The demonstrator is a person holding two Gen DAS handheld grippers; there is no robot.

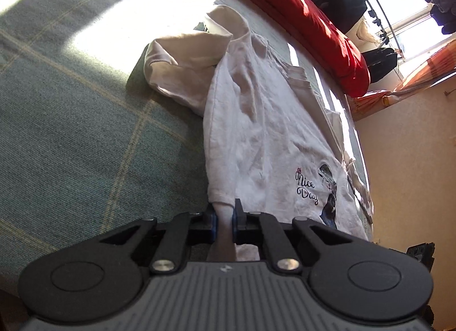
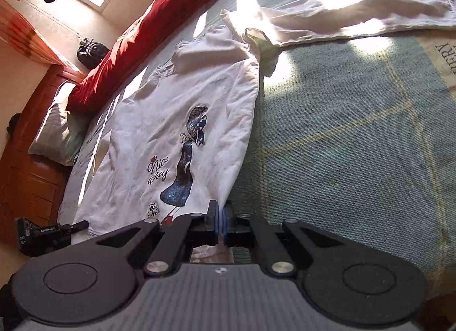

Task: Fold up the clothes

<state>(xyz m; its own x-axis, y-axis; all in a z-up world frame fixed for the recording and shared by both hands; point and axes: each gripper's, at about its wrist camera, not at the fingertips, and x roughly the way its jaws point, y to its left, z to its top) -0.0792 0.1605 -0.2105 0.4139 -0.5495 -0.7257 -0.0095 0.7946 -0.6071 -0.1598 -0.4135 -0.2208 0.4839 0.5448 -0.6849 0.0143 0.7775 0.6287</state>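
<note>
White long-sleeved shirt [image 2: 159, 137] of soft, creased cotton, printed with "Nice Day" lettering and a figure in a blue dress, lying spread on a bed. Left gripper [image 1: 224, 218] pinches a bunched fold of the hem between blue pads; right gripper [image 2: 221, 221] is nearly closed on the opposite hem corner. One sleeve [image 2: 356, 22] trails across a coarse-woven green blanket [image 2: 356, 143] crossed by pale yellow lines. A red pillow [image 1: 310, 14] borders the bed's far side; dark garments [image 1: 344, 3] hang by a sunlit window.
</note>
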